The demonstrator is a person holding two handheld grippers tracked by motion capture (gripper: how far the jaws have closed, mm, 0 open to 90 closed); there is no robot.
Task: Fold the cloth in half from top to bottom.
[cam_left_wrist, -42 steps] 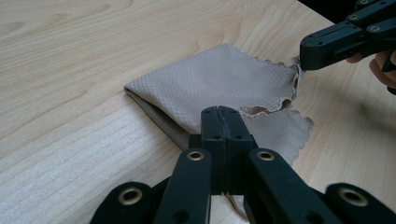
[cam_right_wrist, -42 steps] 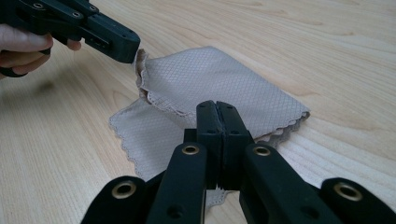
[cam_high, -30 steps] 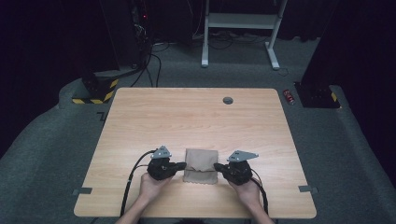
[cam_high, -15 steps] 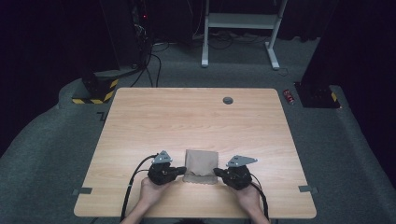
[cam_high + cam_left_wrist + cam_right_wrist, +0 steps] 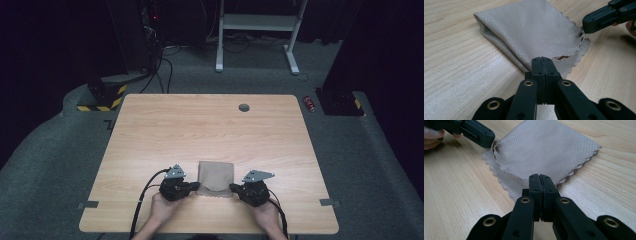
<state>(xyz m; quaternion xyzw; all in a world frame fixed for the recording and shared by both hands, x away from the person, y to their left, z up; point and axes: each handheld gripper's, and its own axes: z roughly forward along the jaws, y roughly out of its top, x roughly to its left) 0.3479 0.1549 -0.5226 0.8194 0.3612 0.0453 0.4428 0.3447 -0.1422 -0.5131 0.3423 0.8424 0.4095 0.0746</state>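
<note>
Cloth (image 5: 216, 176) folded once near the desk's (image 5: 150, 125) front edge; left gripper (image 5: 192, 187) and right gripper (image 5: 236, 189) clamped on its near corners, next fold pending.

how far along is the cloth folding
Done: the beige cloth already lies folded over on the table, its scalloped edges stacked in layers at the near side. In hand: the left gripper and right gripper are each shut on a near corner of it. Left: probably another fold, carrying those corners across, then letting go.
</note>
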